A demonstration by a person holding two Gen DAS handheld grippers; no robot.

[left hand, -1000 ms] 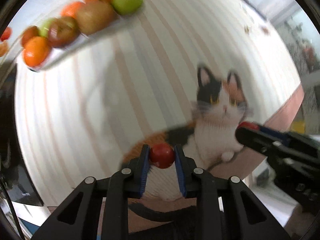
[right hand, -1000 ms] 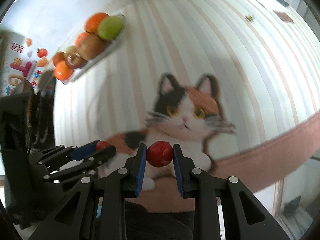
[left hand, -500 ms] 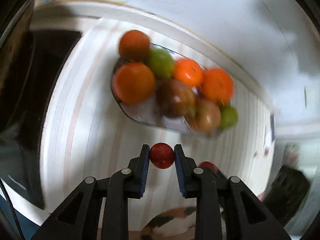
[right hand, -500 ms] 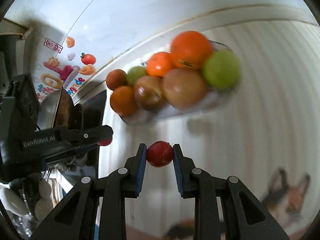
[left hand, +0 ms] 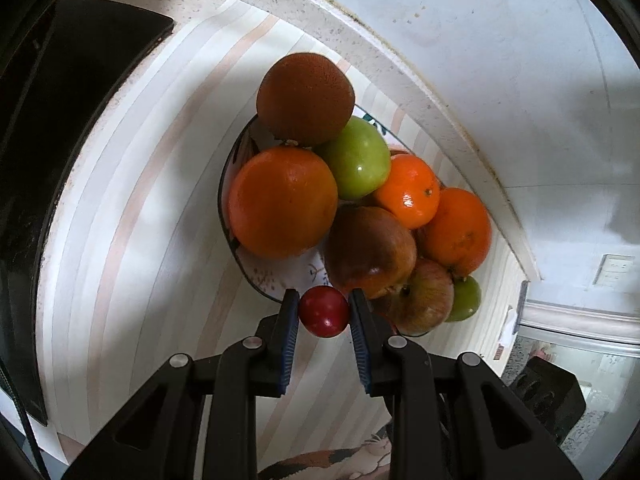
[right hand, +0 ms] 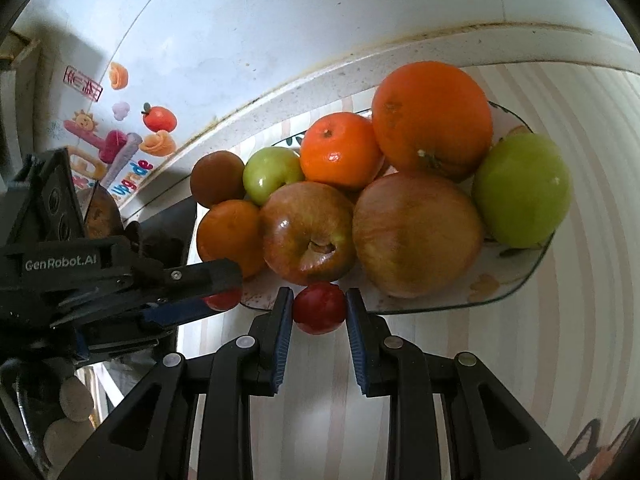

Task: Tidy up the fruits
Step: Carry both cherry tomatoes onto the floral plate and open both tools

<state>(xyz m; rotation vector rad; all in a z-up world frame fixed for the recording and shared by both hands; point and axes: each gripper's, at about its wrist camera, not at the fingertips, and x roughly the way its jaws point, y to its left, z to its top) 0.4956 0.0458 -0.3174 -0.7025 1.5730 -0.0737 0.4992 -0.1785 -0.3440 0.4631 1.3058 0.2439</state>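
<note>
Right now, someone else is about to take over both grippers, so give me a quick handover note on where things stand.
Left gripper: shut on a small red fruit, at the near rim of the plate.
Right gripper: shut on a second small red fruit, at the same rim, just to the right of the left one.
The plate is piled with oranges, green apples and red apples on the striped cloth.
Done: both small fruits picked up and brought to the plate.
Left: release each onto a free spot; the pile looks crowded, so they may roll.

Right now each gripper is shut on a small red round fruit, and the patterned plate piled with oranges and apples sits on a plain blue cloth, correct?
Not quite: the cloth is white with pale stripes, as the right wrist view shows. The rest holds: the left gripper and right gripper each grip a small red fruit by the piled plate.
</note>
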